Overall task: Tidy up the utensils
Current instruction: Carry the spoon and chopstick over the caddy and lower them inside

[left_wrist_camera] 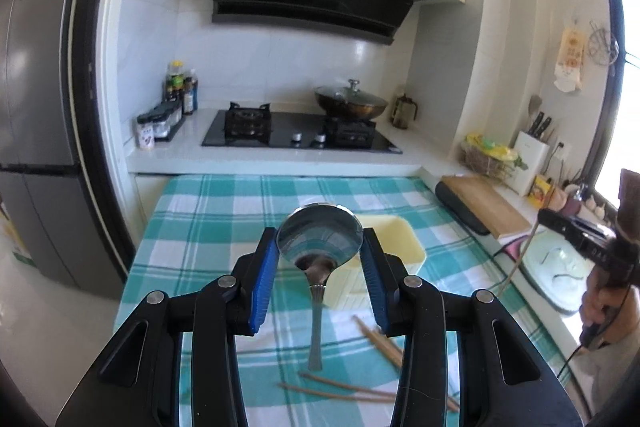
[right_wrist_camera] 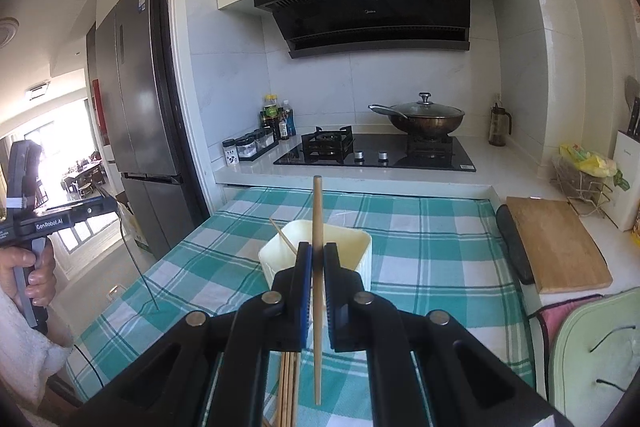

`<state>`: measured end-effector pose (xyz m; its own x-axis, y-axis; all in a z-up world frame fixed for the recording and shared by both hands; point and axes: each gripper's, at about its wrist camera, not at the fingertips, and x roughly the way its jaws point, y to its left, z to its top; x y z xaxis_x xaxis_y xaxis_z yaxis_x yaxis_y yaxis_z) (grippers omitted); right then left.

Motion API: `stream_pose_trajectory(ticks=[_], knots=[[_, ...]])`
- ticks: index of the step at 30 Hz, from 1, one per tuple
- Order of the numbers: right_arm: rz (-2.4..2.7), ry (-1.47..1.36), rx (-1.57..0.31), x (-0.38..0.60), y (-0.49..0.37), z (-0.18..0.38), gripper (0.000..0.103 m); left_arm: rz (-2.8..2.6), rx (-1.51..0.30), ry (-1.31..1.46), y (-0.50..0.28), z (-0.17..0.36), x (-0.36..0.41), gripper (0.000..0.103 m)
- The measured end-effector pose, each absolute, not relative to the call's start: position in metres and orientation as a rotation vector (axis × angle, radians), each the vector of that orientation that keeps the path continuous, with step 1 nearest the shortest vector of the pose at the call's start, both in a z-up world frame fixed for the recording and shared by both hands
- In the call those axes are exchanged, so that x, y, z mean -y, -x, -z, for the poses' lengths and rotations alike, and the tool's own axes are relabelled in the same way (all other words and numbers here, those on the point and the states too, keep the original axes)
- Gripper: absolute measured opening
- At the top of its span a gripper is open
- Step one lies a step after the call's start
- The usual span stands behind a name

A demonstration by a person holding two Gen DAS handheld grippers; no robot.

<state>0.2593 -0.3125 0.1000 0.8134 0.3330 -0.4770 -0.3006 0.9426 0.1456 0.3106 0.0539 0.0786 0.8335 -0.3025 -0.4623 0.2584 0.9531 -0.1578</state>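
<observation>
My left tool (left_wrist_camera: 320, 247) clamps the spoon (left_wrist_camera: 318, 243) by its smooth metal bowl, handle hanging; slippery there, so the neck would grip better. My right tool (right_wrist_camera: 318, 259) pinches one light, stiff chopstick (right_wrist_camera: 317, 227) mid-shaft above the cream holder (right_wrist_camera: 360, 251). More chopsticks (left_wrist_camera: 340, 389) lie on the desk (left_wrist_camera: 208, 211).

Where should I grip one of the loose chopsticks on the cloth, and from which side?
Take a loose chopstick near mid-length, coming straight down from above with the fingers across its width. They lie flat on the checked cloth, thin and close together, so low approaches would probably nudge neighbours.
</observation>
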Motion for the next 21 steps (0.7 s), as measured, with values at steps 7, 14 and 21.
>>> stream_pose_trajectory(ticks=[7,14,21], knots=[[-0.34,-0.051,-0.421,0.3,-0.312,-0.141,0.006,0.327,-0.392,0.117,-0.371,-0.127,-0.015,0.041],[-0.331,-0.035,-0.347,0.283,-0.37,-0.143,0.006,0.335,-0.426,0.143,-0.443,-0.105,0.032,0.041],[-0.32,-0.024,-0.472,0.278,-0.428,-0.08,0.006,0.334,-0.578,0.131,-0.504,-0.04,0.074,0.041]])
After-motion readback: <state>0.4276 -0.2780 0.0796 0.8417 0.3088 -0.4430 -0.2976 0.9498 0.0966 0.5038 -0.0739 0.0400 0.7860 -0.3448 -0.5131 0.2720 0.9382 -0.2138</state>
